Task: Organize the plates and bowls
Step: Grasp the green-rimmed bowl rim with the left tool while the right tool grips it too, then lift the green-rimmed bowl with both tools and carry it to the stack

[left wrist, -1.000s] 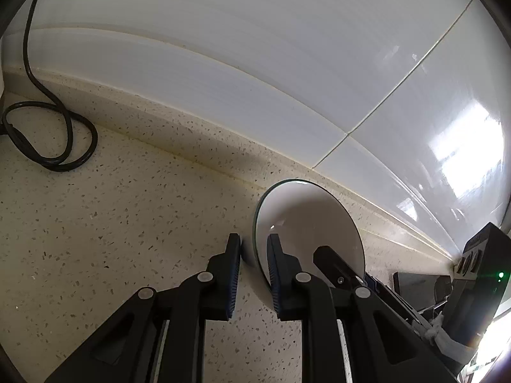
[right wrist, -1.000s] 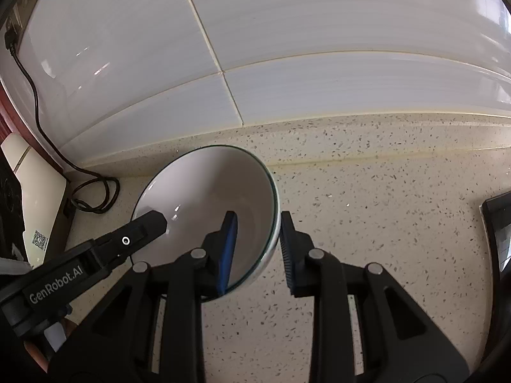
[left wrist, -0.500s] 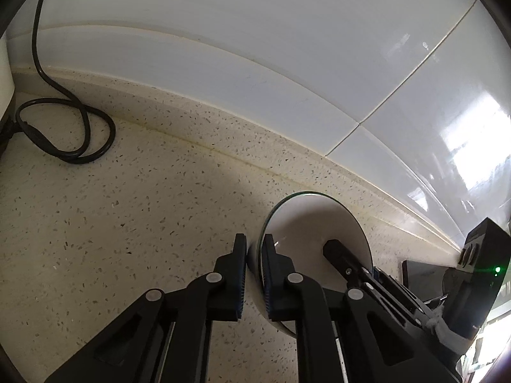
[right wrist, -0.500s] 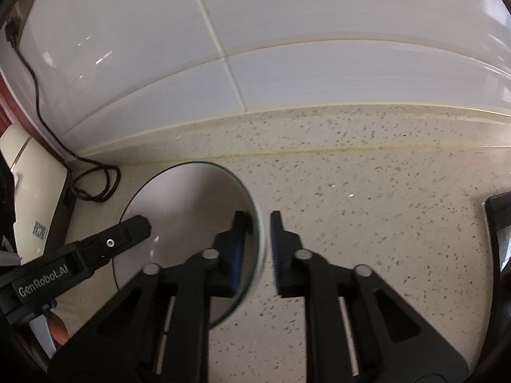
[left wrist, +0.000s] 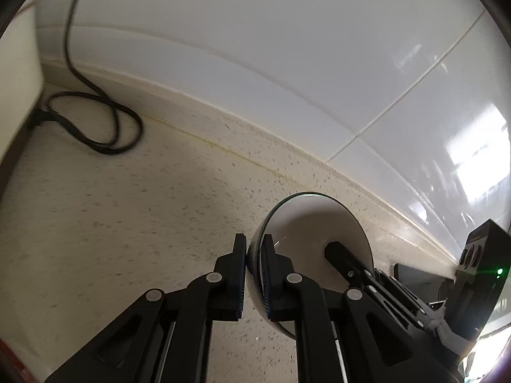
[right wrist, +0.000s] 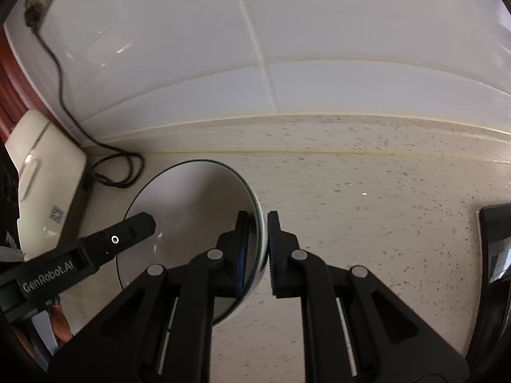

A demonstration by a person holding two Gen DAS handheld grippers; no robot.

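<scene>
Both claws, left gripper (left wrist: 254, 274) and right gripper (right wrist: 258, 252), clamp the white bowl's (right wrist: 191, 210) rim at nine and three o'clock; lift evenly, keeping it level.

The bowl (right wrist: 191, 217) in my black grippers is white with a thin dark green rim. My counter (right wrist: 367, 191) is cream, speckled with dark flecks (like terrazzo). Wall tiles (left wrist: 255, 48) are glossy white; the cable (left wrist: 105, 127) is black.
</scene>
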